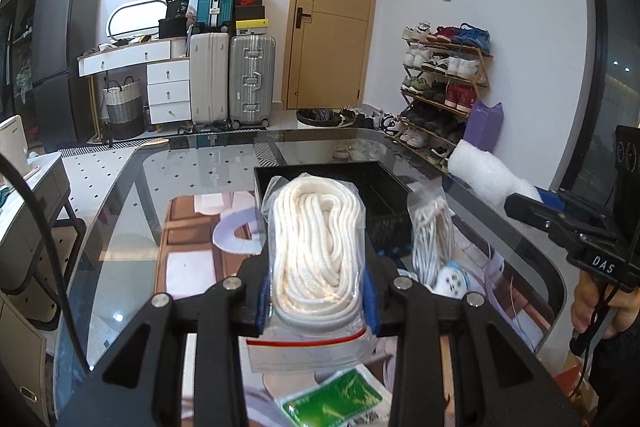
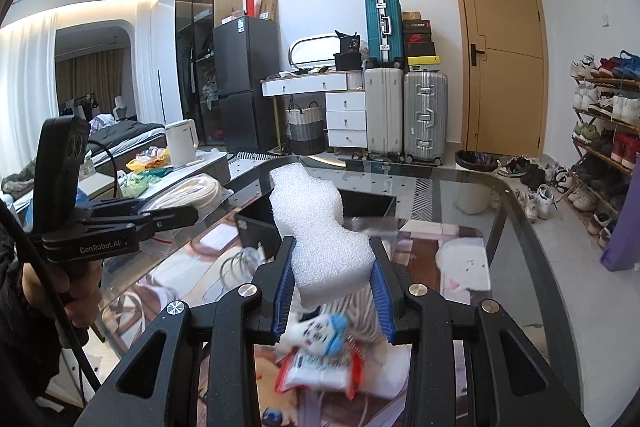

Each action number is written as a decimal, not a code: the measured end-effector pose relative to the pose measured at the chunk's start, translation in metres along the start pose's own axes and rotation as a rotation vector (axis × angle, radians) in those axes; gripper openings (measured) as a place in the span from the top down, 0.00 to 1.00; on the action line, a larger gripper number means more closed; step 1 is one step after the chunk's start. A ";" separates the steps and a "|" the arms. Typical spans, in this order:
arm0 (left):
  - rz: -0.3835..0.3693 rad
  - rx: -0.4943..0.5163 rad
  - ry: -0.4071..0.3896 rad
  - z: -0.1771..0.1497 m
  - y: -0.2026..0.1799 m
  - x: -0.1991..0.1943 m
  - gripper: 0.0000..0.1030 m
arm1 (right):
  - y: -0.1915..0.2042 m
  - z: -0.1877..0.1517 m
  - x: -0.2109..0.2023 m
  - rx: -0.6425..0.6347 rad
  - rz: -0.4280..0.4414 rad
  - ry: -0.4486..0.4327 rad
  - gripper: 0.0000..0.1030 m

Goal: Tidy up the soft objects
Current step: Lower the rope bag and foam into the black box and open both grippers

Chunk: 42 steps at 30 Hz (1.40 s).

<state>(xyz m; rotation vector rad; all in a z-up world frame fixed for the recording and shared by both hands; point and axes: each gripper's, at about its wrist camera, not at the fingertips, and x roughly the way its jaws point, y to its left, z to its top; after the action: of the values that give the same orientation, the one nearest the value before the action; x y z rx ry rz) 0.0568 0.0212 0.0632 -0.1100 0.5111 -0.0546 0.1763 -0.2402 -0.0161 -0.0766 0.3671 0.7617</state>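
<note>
Mostly clutter around both tools: ahead of the left gripper [image 1: 316,291] sits an open black rectangular plastic bin [image 1: 384,195] on the glass tabletop [image 1: 120,227], with a smaller clear bag of thin white cord [image 1: 430,239] just to its right and a green-labelled packet [image 1: 336,399] below it. Left gripper's blue pads clamp a clear zip bag of coiled white rope [image 1: 316,247], held above the table, pointing slightly downward. Right gripper [image 2: 332,291] is closed on a white foam block [image 2: 320,227], also lifted, bin beyond it, a red-edged packet [image 2: 316,375] underneath. A hand [image 2: 76,291] grips the left tool's handle.
</note>
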 end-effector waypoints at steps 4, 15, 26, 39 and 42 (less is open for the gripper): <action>0.003 -0.001 -0.004 0.009 0.003 0.009 0.67 | -0.010 0.012 0.004 0.010 0.000 -0.004 0.66; -0.004 0.004 -0.006 0.030 0.007 0.034 0.67 | -0.036 0.040 0.025 0.031 0.023 -0.010 0.66; -0.007 -0.016 0.027 0.044 0.010 0.074 0.67 | -0.042 0.056 0.073 -0.005 0.044 0.056 0.66; 0.018 0.000 0.086 0.037 0.007 0.107 0.66 | -0.038 0.060 0.124 -0.018 0.056 0.133 0.66; 0.020 0.007 0.092 0.036 0.007 0.111 0.66 | -0.036 0.064 0.135 -0.014 0.058 0.144 0.66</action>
<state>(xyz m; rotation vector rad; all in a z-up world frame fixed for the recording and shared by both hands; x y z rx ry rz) 0.1718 0.0227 0.0399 -0.0957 0.6039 -0.0416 0.3094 -0.1646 -0.0065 -0.1344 0.5025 0.8184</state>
